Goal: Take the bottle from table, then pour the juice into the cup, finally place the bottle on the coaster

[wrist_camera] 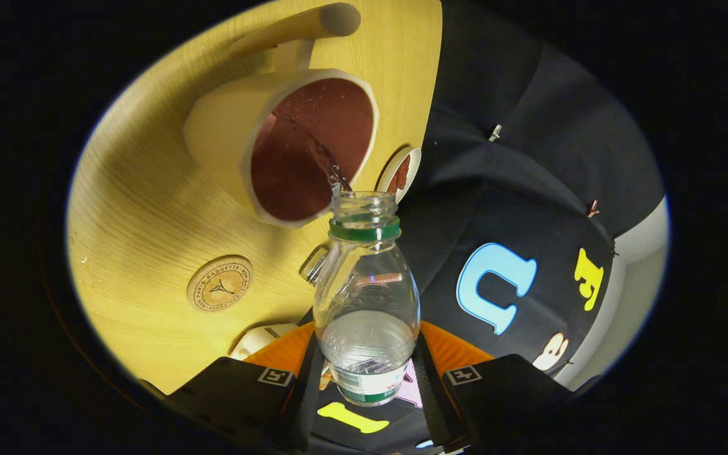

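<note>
Pale wooden table (149, 208) spreads out beyond the fingers, tilted in view because the gripper (367, 379) is rolled over to pour. Its two fingers are closed to the width of the bottle (367, 297), pressing the lower body from either side, near the label — a low hold that leaves the neck free to swing out over the cup. The bottle is clear plastic with a green ring under its open mouth, and the liquid left in it sits pooled in the lower half. From the mouth a thin clear stream runs toward 11 o'clock and into the cup (301, 145), a cream mug with a dark red inside and a handle on its far side; the mouth is held just at the cup's near rim, presumably so nothing splashes onto the wood. So the pour is under way, and the bottle looks far from empty. At 9 o'clock from the bottle's neck, well apart from the cup, lies the round cork coaster (219, 284), bare and waiting for the bottle. A small dish (402, 172) stands on edge-like at the table's rim, just beyond the bottle's mouth at 1 o'clock.
</note>
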A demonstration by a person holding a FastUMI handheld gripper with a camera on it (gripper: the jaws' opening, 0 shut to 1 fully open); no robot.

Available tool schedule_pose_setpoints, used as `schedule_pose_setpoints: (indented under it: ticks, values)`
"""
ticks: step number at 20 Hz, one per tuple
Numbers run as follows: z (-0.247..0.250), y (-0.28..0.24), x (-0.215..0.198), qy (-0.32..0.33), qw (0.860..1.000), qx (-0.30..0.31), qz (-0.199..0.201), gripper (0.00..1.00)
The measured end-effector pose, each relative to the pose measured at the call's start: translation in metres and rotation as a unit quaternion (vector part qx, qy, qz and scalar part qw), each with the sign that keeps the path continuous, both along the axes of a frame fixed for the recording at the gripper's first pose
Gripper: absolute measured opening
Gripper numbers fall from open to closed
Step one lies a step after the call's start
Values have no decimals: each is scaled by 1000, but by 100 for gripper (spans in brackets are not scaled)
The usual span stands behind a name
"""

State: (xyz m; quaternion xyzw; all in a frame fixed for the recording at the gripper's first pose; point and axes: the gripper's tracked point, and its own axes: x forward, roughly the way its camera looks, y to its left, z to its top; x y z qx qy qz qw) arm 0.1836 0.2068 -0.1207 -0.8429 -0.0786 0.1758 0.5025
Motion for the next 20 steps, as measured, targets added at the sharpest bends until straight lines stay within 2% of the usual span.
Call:
schedule_pose_setpoints:
  ticks: [10,20]
  values:
    - [-2,2,3,-2,999,-47,14,72]
    - [0,13,0,-18,996,-81,44,72]
